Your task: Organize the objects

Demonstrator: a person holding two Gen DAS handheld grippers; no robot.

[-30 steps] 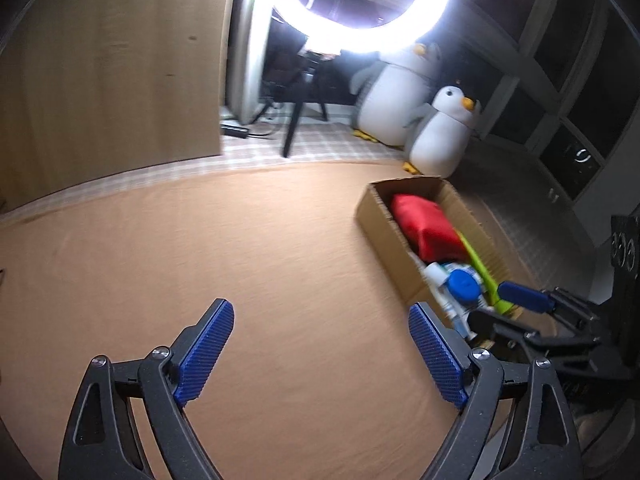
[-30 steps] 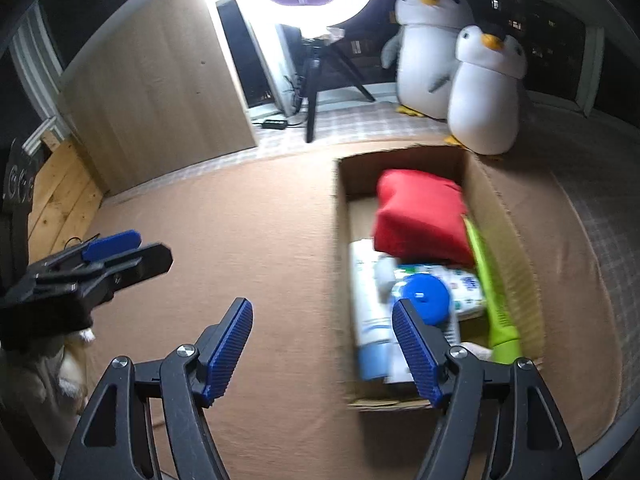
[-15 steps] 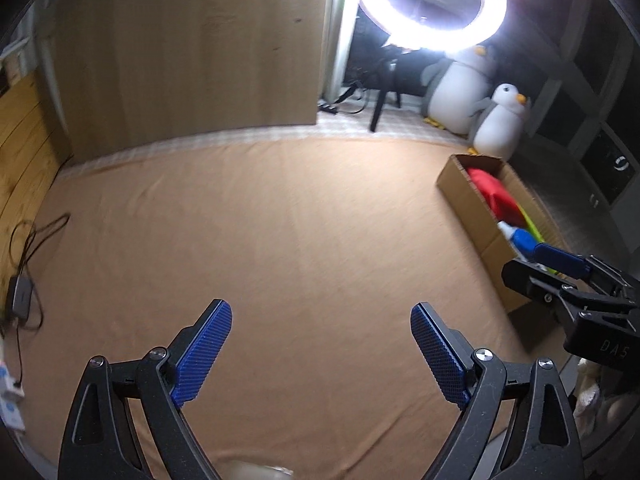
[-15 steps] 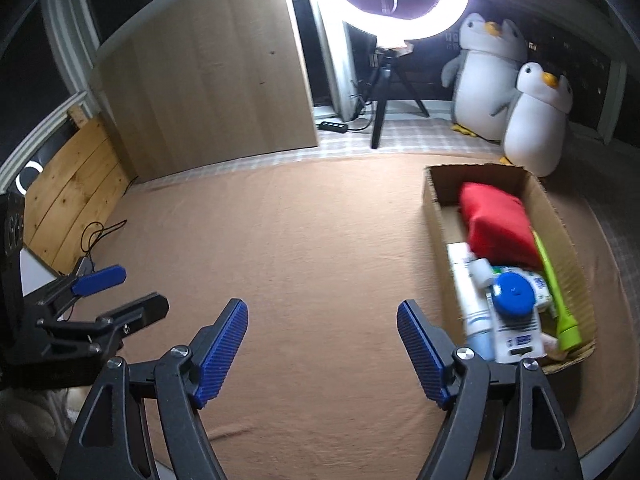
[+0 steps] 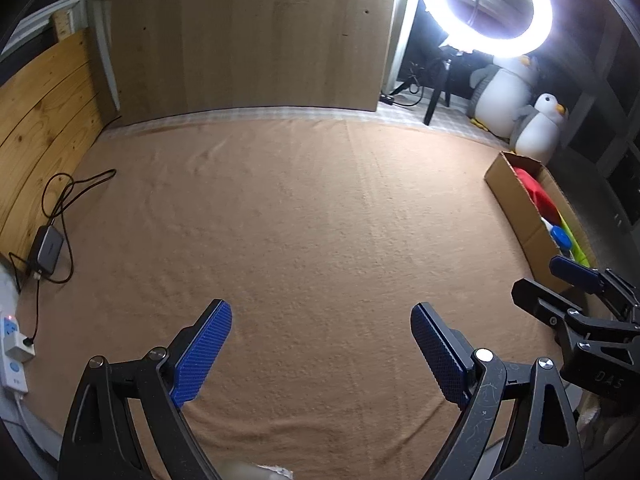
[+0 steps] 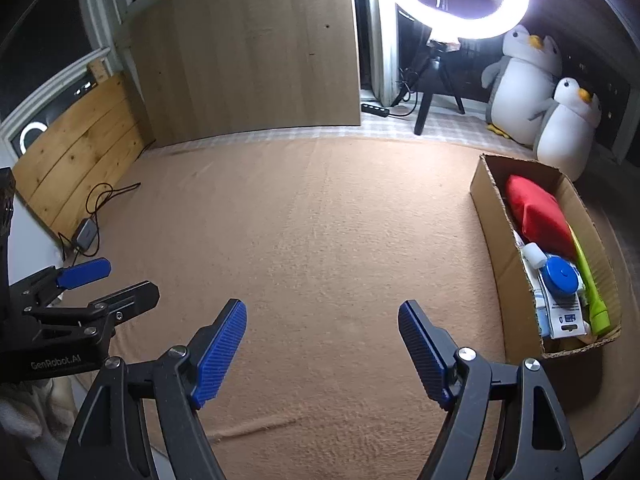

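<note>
Right wrist view, left claw (image 6: 92,284) marked "GenRobot.AI", released, right claw (image 6: 322,350) released, cardboard box (image 6: 490,216) beside

One cardboard box (image 6: 491,216) sits at three o'clock, holding one red pouch (image 6: 534,212), one green tube (image 6: 591,280), one blue-capped bottle (image 6: 560,278) and one small white-capped bottle (image 6: 534,255). Two plush penguins (image 6: 520,84) stand at one o'clock beside one ring light (image 6: 460,20). At nine o'clock lie one power adapter (image 5: 47,248) and one power strip (image 5: 12,350).
</note>
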